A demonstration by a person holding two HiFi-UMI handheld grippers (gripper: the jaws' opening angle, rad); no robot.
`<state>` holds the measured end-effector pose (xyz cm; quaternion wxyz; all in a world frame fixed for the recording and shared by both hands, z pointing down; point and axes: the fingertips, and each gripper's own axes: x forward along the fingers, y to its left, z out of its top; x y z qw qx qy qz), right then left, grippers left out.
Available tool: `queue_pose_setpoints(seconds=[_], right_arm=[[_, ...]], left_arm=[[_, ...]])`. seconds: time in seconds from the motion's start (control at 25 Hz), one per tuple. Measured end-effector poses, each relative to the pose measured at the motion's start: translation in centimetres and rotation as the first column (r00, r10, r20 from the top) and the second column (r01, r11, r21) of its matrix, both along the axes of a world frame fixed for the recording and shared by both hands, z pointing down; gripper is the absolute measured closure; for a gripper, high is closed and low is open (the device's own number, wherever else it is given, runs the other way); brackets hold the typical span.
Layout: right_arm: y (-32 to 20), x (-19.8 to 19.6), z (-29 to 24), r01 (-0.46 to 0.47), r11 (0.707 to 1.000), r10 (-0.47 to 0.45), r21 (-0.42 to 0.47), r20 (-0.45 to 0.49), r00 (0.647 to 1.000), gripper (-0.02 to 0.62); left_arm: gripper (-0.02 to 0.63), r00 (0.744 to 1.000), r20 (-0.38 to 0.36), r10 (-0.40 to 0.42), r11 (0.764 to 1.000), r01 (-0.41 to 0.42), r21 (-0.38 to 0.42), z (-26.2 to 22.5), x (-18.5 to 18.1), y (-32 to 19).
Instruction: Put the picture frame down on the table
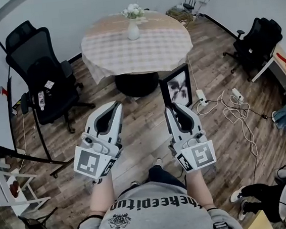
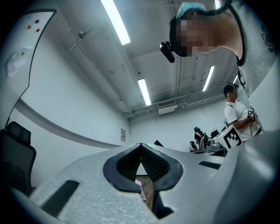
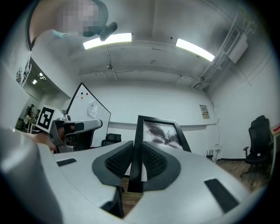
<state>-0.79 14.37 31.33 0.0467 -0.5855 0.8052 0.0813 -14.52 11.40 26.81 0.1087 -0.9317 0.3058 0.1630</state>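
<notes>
A black picture frame (image 1: 176, 86) with a dark leafy print stands upright in the air, its left edge clamped between the jaws of my right gripper (image 1: 174, 106). In the right gripper view the picture frame (image 3: 161, 131) rises from between the ribbed pads (image 3: 117, 160). My left gripper (image 1: 113, 107) is held level beside it, shut with nothing in it; its jaws meet at the tips in the left gripper view (image 2: 140, 147). The round table (image 1: 163, 44) with a checked cloth lies ahead, beyond both grippers.
A white vase of flowers (image 1: 133, 22) stands on the table's far side. A black office chair (image 1: 45, 78) is at the left, another chair (image 1: 256, 41) at the right. Cables and a power strip (image 1: 201, 98) lie on the wooden floor. A seated person's leg (image 1: 253, 192) is at lower right.
</notes>
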Motion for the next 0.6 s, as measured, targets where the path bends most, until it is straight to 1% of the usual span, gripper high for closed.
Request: queue_pose_setpoints(seconds=[0.16,0.4,0.6], right_arm=[[-2.4,2.9,-0.6,0.013,1.000,-0.013,0.010,-0.003,1.000,0.528],[-5.3,7.2,-1.0,0.036,0.999,-0.036,0.016,0.000,0.999,0.528],[-7.0,10.1,-0.8,0.065,0.998,-0.065,0.011,0.001,0.998,0.528]], left_arm=[[0.591,0.999,0.010,-0.047,0.999,0.047,0.013,-0.3,2.1,-2.4],[0.591,0.995,0.022,-0.094,0.996,0.093,0.017,-0.5,5.8,-5.1],[0.591,0.993,0.009,-0.115,0.993,0.115,0.015,-0.8,8.6,-6.5]])
